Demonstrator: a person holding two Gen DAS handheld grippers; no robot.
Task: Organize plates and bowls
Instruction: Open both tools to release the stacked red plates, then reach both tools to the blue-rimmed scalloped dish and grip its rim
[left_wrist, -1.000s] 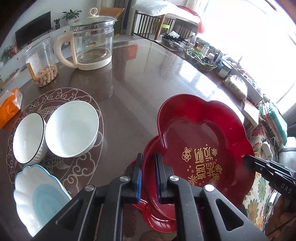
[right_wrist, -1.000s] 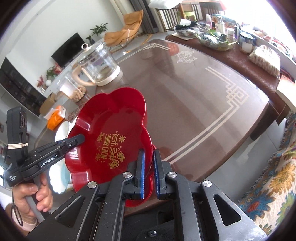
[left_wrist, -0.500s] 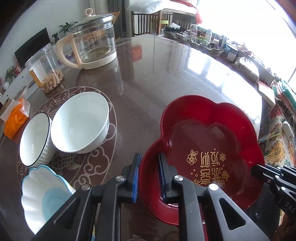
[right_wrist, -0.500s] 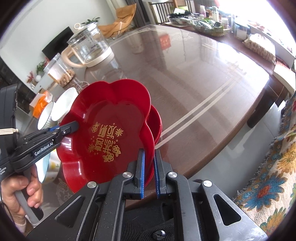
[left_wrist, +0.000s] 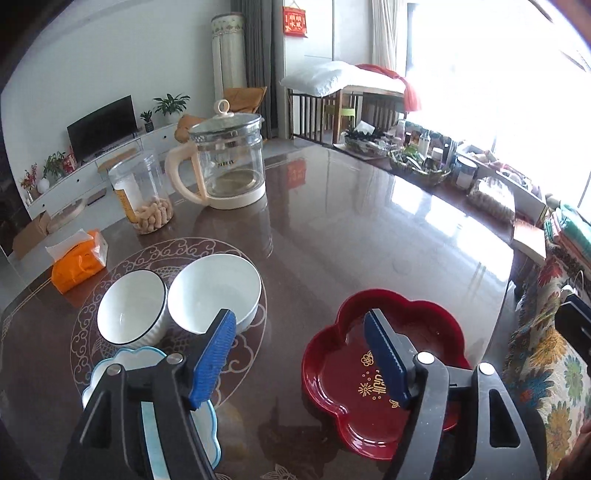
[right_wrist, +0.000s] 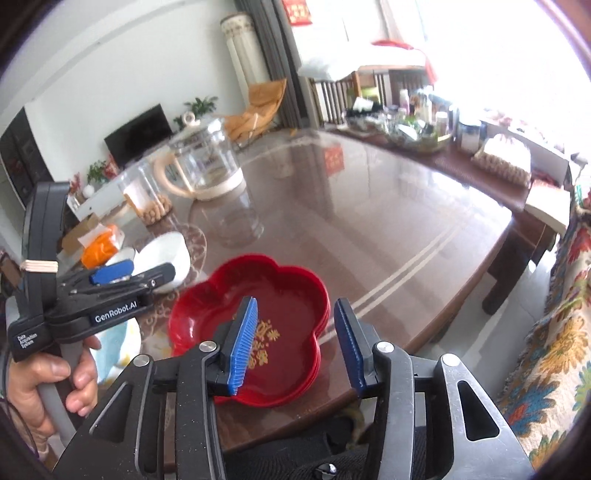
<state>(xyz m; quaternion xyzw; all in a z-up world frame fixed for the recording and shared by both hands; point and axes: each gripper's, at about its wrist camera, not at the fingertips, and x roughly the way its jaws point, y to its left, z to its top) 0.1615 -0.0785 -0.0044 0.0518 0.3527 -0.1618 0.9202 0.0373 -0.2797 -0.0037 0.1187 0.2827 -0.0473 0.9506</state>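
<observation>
A stack of red flower-shaped plates (left_wrist: 424, 328) with gold lettering lies on the brown table, near its front edge. My left gripper (left_wrist: 299, 360) hovers just left of the stack; its jaws are opening and nothing is between them. My right gripper (right_wrist: 295, 347) hangs over the near rim of the red plates (right_wrist: 288, 295), its jaws also opening, pads clear of the rim. On the left stand a plain white bowl (left_wrist: 218, 291), a ribbed white bowl with a dark rim (left_wrist: 129, 314) and a blue-and-white scalloped dish (left_wrist: 136, 358), half hidden by my left finger. A hand holds the left gripper (right_wrist: 147, 271).
A glass kettle (left_wrist: 229, 162), a snack jar (left_wrist: 144, 195) and an orange tissue pack (left_wrist: 77, 262) stand at the back left. Baskets and bottles (left_wrist: 417, 162) crowd the far right edge. A floral sofa cover (left_wrist: 546, 369) lies beyond the table's right edge.
Both grippers were shut on the red plate's rim; they have opened and let it go. The plate now rests on the stack, and both grippers have drawn back and tilted up.
</observation>
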